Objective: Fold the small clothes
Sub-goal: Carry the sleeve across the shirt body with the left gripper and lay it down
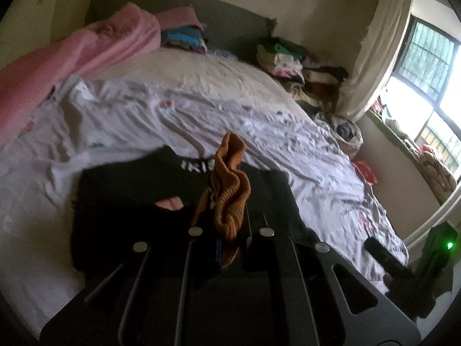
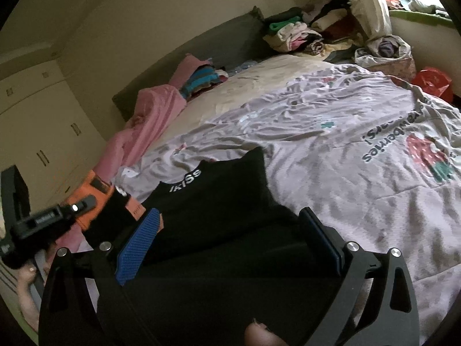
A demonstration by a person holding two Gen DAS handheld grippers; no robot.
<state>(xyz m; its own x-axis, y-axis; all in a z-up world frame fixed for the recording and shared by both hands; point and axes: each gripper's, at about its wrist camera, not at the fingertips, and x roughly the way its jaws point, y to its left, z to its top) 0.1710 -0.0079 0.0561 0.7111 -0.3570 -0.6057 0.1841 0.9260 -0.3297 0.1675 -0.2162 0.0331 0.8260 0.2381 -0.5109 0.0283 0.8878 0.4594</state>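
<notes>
A black garment (image 1: 138,199) with white lettering lies spread on the bed; it also shows in the right wrist view (image 2: 219,201). My left gripper (image 1: 230,230) is shut on an orange ribbed knit piece (image 1: 230,190) and holds it up over the black garment. In the right wrist view the left gripper (image 2: 83,204) sits at the left with the orange piece (image 2: 95,190). My right gripper (image 2: 230,242) is open over the black garment's near part, blue pads (image 2: 138,245) wide apart, nothing between them.
The bed carries a white printed sheet (image 2: 360,144) and a pink blanket (image 1: 72,57) at its far left. Piles of clothes (image 1: 285,57) sit by the headboard. A red bag (image 2: 432,82) lies beside the bed. A window (image 1: 426,66) is at right.
</notes>
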